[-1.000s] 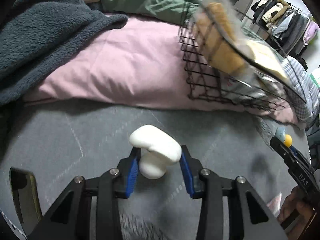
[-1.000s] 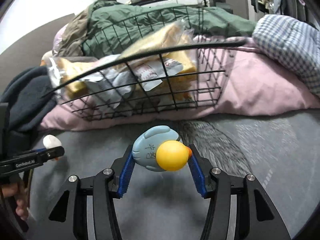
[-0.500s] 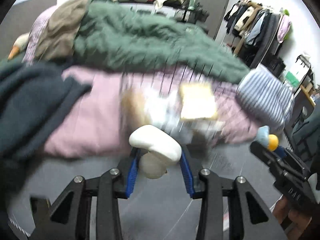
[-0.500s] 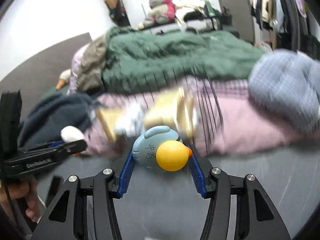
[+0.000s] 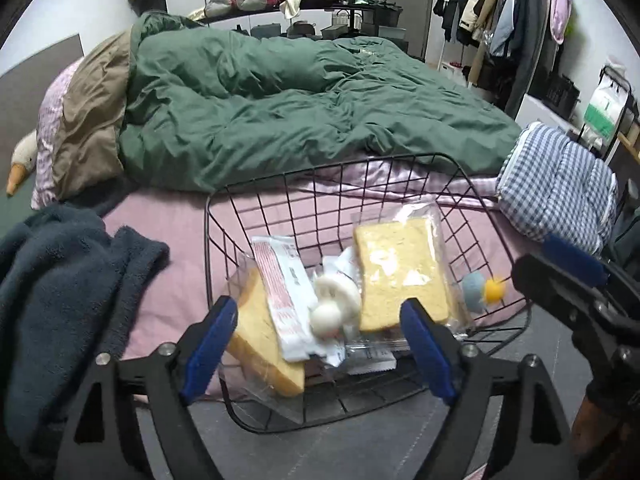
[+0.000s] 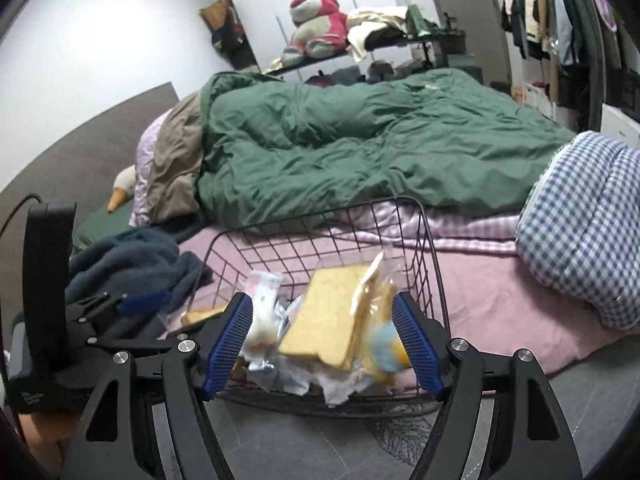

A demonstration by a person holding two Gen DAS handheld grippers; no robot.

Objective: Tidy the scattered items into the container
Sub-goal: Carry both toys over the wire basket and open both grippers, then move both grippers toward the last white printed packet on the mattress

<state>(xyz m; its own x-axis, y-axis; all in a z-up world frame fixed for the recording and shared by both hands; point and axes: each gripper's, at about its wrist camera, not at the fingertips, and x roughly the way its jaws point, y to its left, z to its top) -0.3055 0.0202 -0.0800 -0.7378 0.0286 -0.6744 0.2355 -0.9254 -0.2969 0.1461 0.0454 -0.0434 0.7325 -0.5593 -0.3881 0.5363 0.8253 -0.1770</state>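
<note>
Left wrist view: the left hand-held gripper [image 5: 316, 330] is opening above the wire basket [image 5: 280, 196] with nothing gripped; the white mushroom toy [image 5: 334, 306] lies loose inside the basket on the bread bags.

Right wrist view: the right hand-held gripper [image 6: 322, 338] is opening too, pads clear of the blue-and-yellow toy [image 6: 386, 350], which is blurred inside the basket's right side.

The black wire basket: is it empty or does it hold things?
Holds things: wrapped bread slices lie inside the black wire basket.

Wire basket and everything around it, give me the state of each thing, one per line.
Wire basket: upright on the bed, partly filled.
White mushroom toy: released, in the basket.
Blue duck toy: released, blurred, in the basket.
Bagged bread: leaning inside.
Left tool: opening, empty.
Right tool: opening, empty.
</note>
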